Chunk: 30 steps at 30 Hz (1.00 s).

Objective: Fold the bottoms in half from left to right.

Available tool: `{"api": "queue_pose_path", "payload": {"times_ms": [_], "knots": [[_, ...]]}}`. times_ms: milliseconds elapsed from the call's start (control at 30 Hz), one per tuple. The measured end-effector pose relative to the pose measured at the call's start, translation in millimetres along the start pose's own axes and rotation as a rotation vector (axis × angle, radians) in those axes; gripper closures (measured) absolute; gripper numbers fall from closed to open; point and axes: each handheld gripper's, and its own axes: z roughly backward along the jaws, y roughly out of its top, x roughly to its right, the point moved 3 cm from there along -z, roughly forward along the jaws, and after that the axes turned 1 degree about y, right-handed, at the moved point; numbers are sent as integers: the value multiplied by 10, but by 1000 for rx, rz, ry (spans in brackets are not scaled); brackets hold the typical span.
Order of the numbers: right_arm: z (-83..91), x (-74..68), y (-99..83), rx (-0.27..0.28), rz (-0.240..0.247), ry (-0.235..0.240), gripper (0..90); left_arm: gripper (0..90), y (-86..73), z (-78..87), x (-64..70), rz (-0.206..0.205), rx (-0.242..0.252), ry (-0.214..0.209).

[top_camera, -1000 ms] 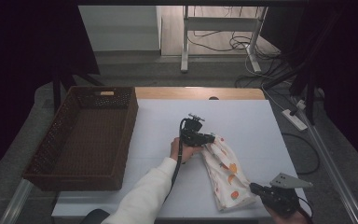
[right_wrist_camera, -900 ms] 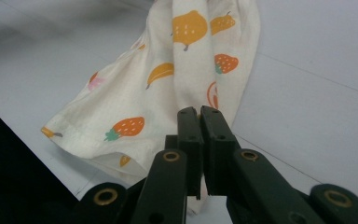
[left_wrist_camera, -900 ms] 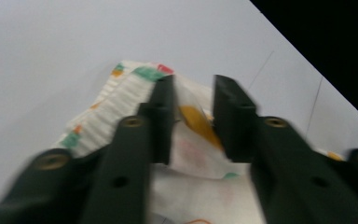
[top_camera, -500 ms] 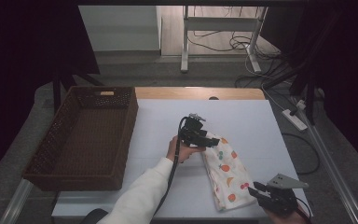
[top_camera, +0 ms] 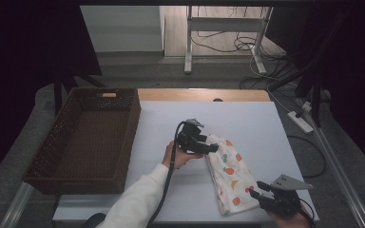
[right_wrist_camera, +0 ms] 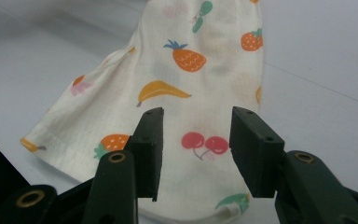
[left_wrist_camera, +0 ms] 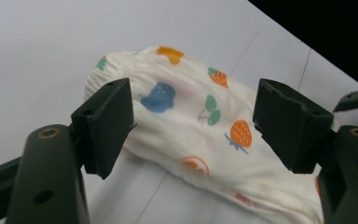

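A cream cloth printed with small fruits (top_camera: 229,173) lies folded in a long strip on the white table (top_camera: 247,118), running from the middle toward the front right. My left gripper (top_camera: 212,147) hovers at its far end, open; in the left gripper view the cloth (left_wrist_camera: 200,126) lies between and beyond the spread jaws. At the cloth's near end my right gripper (top_camera: 255,191) is open too. The right gripper view has the cloth (right_wrist_camera: 191,84) beneath its parted jaws, untouched.
A dark woven basket (top_camera: 66,147) stands on the left part of the table. A power strip (top_camera: 303,121) and cables lie on the floor to the right. A metal frame (top_camera: 223,28) stands beyond the table's far edge.
My left gripper has drifted slightly toward me and left along the cloth's far end. The right gripper has shifted a little at the near end. The cloth lies as before.
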Motion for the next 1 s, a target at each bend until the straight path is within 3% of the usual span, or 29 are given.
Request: {"api": "queue_pose_path", "payload": {"times_ms": [367, 867, 1000], "knots": [[-72, -1, 54, 19, 16, 45, 514, 282, -192, 226, 5, -8, 13, 18], [-139, -32, 105, 16, 7, 66, 472, 282, -329, 382, 49, -37, 23, 44], [-162, -83, 147, 14, 25, 80, 466, 282, -397, 447, 59, -48, 24, 49]]}}
